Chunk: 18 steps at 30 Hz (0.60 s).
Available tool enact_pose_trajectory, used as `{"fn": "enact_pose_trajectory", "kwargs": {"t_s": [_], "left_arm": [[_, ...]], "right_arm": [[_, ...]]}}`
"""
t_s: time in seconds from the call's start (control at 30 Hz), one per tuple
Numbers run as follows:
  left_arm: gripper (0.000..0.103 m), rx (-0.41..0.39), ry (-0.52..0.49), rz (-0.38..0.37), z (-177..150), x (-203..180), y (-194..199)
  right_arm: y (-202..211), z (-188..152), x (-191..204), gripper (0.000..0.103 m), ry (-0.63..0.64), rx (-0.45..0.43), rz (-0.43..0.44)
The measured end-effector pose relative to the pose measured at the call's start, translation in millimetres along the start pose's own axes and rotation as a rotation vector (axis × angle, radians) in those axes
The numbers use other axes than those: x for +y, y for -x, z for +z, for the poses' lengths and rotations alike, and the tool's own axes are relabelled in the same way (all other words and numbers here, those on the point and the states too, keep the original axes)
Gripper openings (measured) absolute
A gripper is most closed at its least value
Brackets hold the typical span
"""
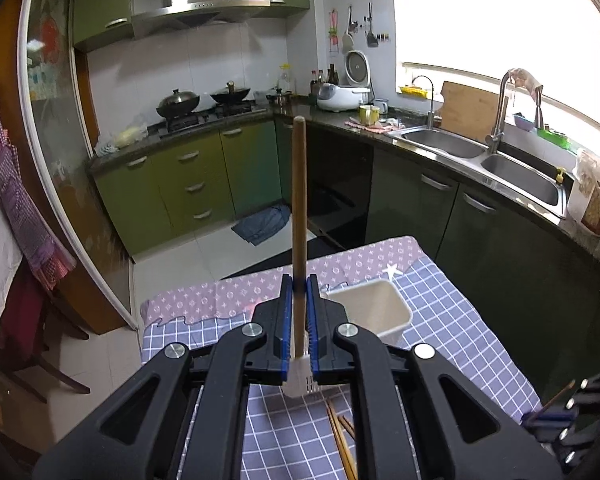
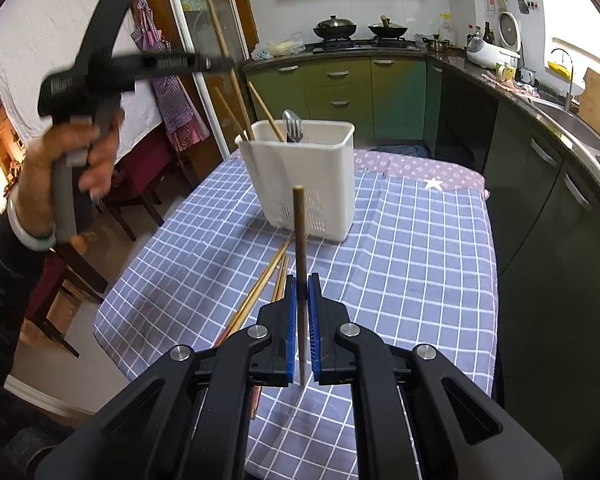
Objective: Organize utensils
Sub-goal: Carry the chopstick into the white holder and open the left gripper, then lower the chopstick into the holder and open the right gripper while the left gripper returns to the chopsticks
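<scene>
The white slotted holder (image 2: 300,176) stands upright near the middle of the checked tablecloth (image 2: 420,280), toward the far end of the table, already taking a few wooden chopsticks (image 2: 266,114) and a metal utensil (image 2: 293,126) that lean out of its open top. It lies straight ahead of both tools, and everything hangs on that open mouth facing up. The left gripper (image 1: 300,286) is clamped on a long wooden stick (image 1: 299,200) whose axis runs forward and up, with the holder just to its right and below; I would judge this hand the nearer one. The right gripper (image 2: 302,284) is pinched shut on a dark chopstick (image 2: 300,248), pointing at the holder from farther back. Loose chopsticks (image 2: 268,284) lie flat on the cloth near the right gripper.
</scene>
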<state>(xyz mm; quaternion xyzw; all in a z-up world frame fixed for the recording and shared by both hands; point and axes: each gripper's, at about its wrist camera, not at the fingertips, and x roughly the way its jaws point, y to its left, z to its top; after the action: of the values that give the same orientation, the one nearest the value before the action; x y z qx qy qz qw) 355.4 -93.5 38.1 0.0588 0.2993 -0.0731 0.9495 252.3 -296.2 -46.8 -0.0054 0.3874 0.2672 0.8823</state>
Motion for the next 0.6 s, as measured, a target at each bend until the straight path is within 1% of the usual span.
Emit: {"fn": "enact_pose_trajectory", "kwargs": {"t_s": [0.1,0.2,0.27,0.33,0.4,0.5,0.6], "left_arm": [[0.007,-0.019,0.009,-0.015,-2,2,13],[0.009,-0.057,0.02,-0.029,-1,6,36],[0.013,-0.076,0.028,-0.036,-3,9,51],[0.013,-0.082,0.033,-0.042,-7,10,64],[0.013,-0.082,0.022,-0.047,-15,11,76],[0.013,-0.071,0.008,-0.05,-27,12,88],[0.013,-0.054,0.011,-0.058,-40,16,98]], "right_arm": [[14,20,-2,0.007,-0.004,-0.042,0.0],[32,50,-6,0.006,-0.015,-0.11,0.0],[45,74,-9,0.006,-0.039,-0.164,0.019],[57,103,-11,0.006,-0.056,-0.228,0.031],[63,126,-11,0.007,-0.068,-0.28,0.02],[59,161,-10,0.007,-0.087,-0.337,-0.006],[37,186,-11,0.007,-0.104,-0.336,-0.032]]}}
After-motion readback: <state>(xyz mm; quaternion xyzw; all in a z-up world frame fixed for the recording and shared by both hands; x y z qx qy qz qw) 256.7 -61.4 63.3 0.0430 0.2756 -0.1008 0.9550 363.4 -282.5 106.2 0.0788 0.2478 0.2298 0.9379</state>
